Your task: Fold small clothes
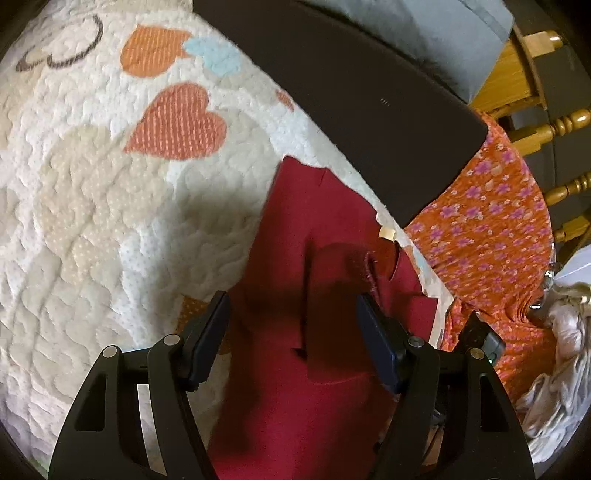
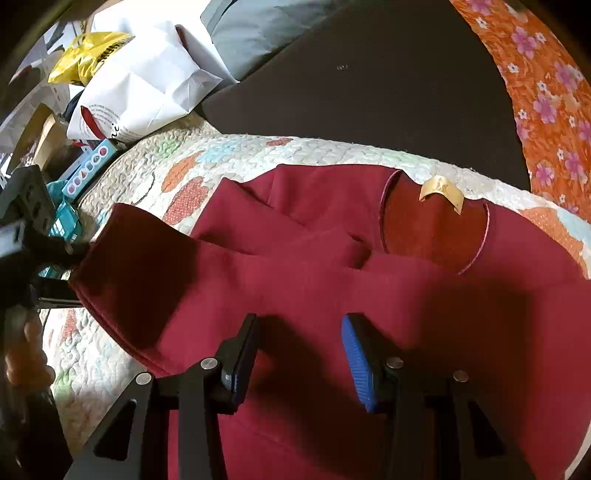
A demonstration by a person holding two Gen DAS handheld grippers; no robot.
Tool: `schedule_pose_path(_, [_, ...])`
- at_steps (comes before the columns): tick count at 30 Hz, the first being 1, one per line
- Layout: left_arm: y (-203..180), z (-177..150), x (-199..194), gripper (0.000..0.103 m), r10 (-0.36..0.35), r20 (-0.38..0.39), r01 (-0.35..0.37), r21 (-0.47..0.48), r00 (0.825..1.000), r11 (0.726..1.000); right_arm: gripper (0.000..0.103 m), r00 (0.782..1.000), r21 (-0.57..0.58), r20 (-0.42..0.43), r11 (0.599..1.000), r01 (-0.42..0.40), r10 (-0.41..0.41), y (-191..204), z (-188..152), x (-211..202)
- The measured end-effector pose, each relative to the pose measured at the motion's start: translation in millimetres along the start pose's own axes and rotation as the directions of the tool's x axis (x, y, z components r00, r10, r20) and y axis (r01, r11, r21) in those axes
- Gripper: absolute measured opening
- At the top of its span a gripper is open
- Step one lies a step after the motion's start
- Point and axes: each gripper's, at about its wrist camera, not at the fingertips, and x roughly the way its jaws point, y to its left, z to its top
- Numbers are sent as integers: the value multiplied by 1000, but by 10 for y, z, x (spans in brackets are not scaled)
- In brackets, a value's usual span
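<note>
A dark red shirt [image 1: 314, 229] lies on a white quilt [image 1: 110, 221] with heart patches. Its neck opening and tan label [image 2: 441, 192] face the far edge, and one side is folded over the middle [image 2: 258, 236]. My left gripper [image 1: 291, 321] hovers over the shirt's side, jaws wide apart, with nothing pressed between the pads. My right gripper [image 2: 301, 336] stands open just above the shirt's lower body, its blue pad [image 2: 356, 365] clear of the cloth. In the right wrist view the shirt's left edge [image 2: 96, 258] is raised beside the left tool's black frame [image 2: 26, 221].
A dark brown board [image 1: 351, 92] lies past the quilt's far edge. An orange floral cloth [image 1: 491, 229] and crumpled pale clothes [image 1: 561, 362] lie to the right, by wooden spindles [image 1: 565, 125]. A white paper bag [image 2: 147, 81], yellow bag [image 2: 85, 51] and grey pillow [image 2: 266, 26] crowd the far left.
</note>
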Motion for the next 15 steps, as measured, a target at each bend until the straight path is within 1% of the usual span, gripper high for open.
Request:
schedule_pose_path(2, [11,-3,-3,72,-24,-7,24,-7,1000,1000,44,1000,22,5,1000,-12,12,-33,-11,-13])
schedule_pose_path(3, [21,-12,9,74,-48,-19,48,-16,999,999,44,1000,39,9,999,-21,20,-51,-18,-19])
schedule_pose_path(5, [50,-11,27,75,-87,-37,85,-43,996,995,44,1000,50,10,998,-27,27,-58,-18,-25])
schedule_pose_path(7, [104,-14,24,76,-149,-52,144,-91,987,985,44,1000,48,7,999,-25,25,-50,-32,-43])
schedule_pose_path(9, [153,-7,34,80,-209,-58,199,-136,976,970,44,1000,44,2,999,-23,23,-42,-37,-48])
schedule_pose_path(10, [179,-6,38,81,-223,-56,212,-158,973,964,44,1000,44,1,999,-23,23,-41,-40,-48])
schedule_pose_path(12, [212,-11,40,81,-212,-55,200,-167,976,965,44,1000,46,0,999,-24,24,-41,-43,-46])
schedule_pose_path(15, [209,6,87,81,-161,-53,153,-133,985,979,45,1000,59,5,998,-29,29,-53,-49,-47])
